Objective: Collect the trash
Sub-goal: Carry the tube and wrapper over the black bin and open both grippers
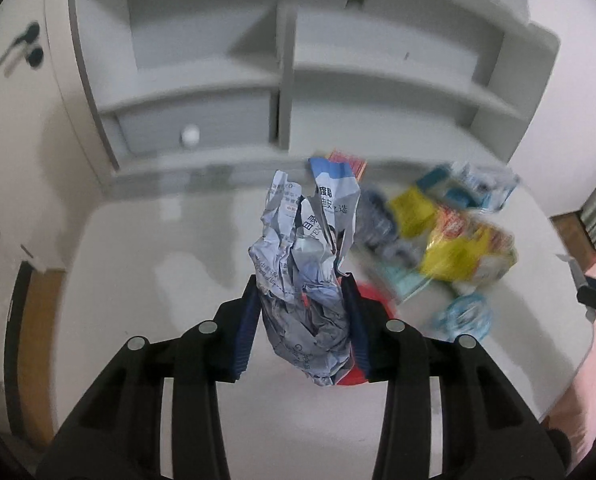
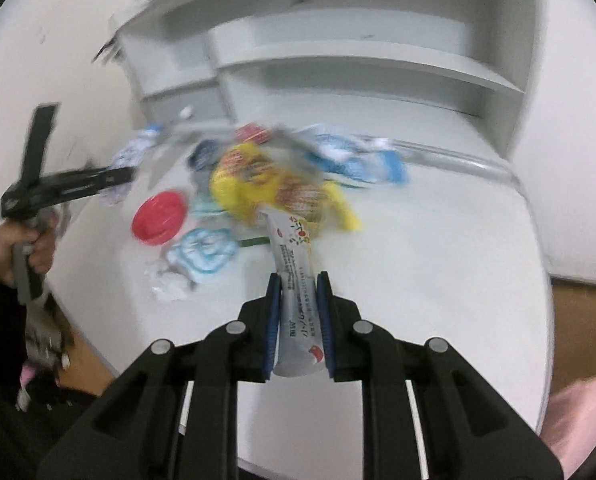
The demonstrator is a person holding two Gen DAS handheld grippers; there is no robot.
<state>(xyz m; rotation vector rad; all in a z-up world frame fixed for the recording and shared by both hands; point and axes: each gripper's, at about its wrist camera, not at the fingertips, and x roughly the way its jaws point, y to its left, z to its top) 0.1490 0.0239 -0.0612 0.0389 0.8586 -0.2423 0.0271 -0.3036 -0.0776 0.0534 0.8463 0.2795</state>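
Observation:
My left gripper [image 1: 301, 282] is shut on a crumpled grey-blue printed paper [image 1: 298, 236], held clear above the white table [image 1: 145, 288]. In the right wrist view that gripper [image 2: 109, 178] reaches in from the left with the paper [image 2: 125, 156], and a hand [image 2: 17, 248] grips its handle. My right gripper [image 2: 298, 276] is shut on a long white sachet [image 2: 293, 248] that sticks out forward. A blurred pile of trash lies on the table: a yellow wrapper [image 2: 257, 184], a red lid [image 2: 159, 216], a light-blue wrapper [image 2: 205, 252] and a blue-white bag [image 2: 358, 160].
A white shelf unit [image 1: 298, 80] with a drawer and its round knob [image 1: 189, 135] stands at the table's far edge. The table's rim [image 2: 538, 280] curves round at the right, with brown floor [image 2: 578, 320] beyond it.

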